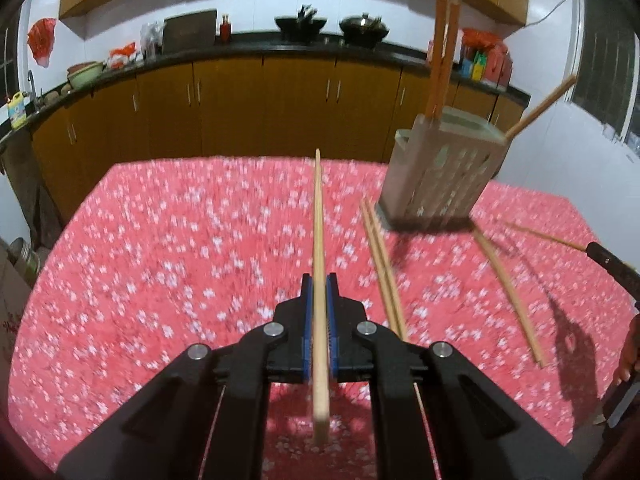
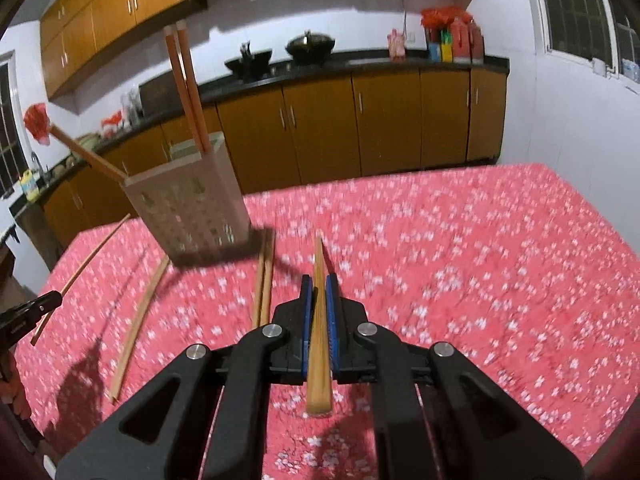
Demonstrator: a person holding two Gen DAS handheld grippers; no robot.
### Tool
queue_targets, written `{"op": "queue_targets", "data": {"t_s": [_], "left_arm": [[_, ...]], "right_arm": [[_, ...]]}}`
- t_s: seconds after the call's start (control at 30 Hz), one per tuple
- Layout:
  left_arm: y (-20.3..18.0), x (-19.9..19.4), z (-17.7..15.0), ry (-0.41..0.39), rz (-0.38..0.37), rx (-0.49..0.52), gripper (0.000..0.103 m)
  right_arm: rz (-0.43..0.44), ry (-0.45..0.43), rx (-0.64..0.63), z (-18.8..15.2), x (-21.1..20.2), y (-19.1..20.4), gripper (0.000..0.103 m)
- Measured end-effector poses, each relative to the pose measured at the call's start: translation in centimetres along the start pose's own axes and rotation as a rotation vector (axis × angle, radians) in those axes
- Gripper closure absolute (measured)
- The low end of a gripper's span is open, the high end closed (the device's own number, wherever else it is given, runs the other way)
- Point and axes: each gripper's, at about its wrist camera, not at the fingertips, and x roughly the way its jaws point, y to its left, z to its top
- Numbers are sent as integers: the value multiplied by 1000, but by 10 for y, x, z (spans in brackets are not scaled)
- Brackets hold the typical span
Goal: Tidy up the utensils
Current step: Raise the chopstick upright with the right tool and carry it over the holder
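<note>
My left gripper (image 1: pixel 319 280) is shut on a pale wooden chopstick (image 1: pixel 319 240) that points forward above the red flowered tablecloth (image 1: pixel 180 260). My right gripper (image 2: pixel 319 280) is shut on a darker chopstick (image 2: pixel 319 300). A beige perforated utensil holder (image 1: pixel 436 176) stands at the right of the left wrist view, with two orange chopsticks (image 1: pixel 442 56) upright in it and one (image 1: pixel 540 110) leaning out. The holder also shows in the right wrist view (image 2: pixel 188 204). Loose chopsticks lie on the cloth: a pair (image 1: pixel 382 268) and a single (image 1: pixel 510 296).
The table's far edge faces brown kitchen cabinets (image 1: pixel 240 108) and a dark counter with woks (image 1: pixel 364 28) and bottles. In the right wrist view, a pair (image 2: pixel 264 280) and two single chopsticks (image 2: pixel 136 320) lie beside the holder. The left gripper's tip (image 2: pixel 32 308) shows at the left edge.
</note>
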Motion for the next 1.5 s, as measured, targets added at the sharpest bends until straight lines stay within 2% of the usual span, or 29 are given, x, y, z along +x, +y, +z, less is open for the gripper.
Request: {"op": "queue_targets", "data": {"t_s": [0.2,0.33,0.83,0.97,1.13,1.33,1.5], "left_arm": [[-2,-30,24,-101,-15,-6,95],[-3,-46,35,-142,-16,8,95],[0,-57,40,-174,-24,9,95],[-4,-70,47,-201,-57,24,95],[-18,-91,63,-248,-131,45,95],[-38,-115,82,-294,-230,75,95],[-57,-128,103,-365,-248,96,95]], "right_arm": [[8,-97,2,20,-23,4,95],[13,-131,-1,27,-30,6,95],[9,-146,-8,29,-32,10,95],[31,-183,-6,36,-44,14,95],[122,-252,-1,57,-69,23,95],[214,-378,-26,83,-102,46,95],[241,-471,-45,104,-110,66,95]]}}
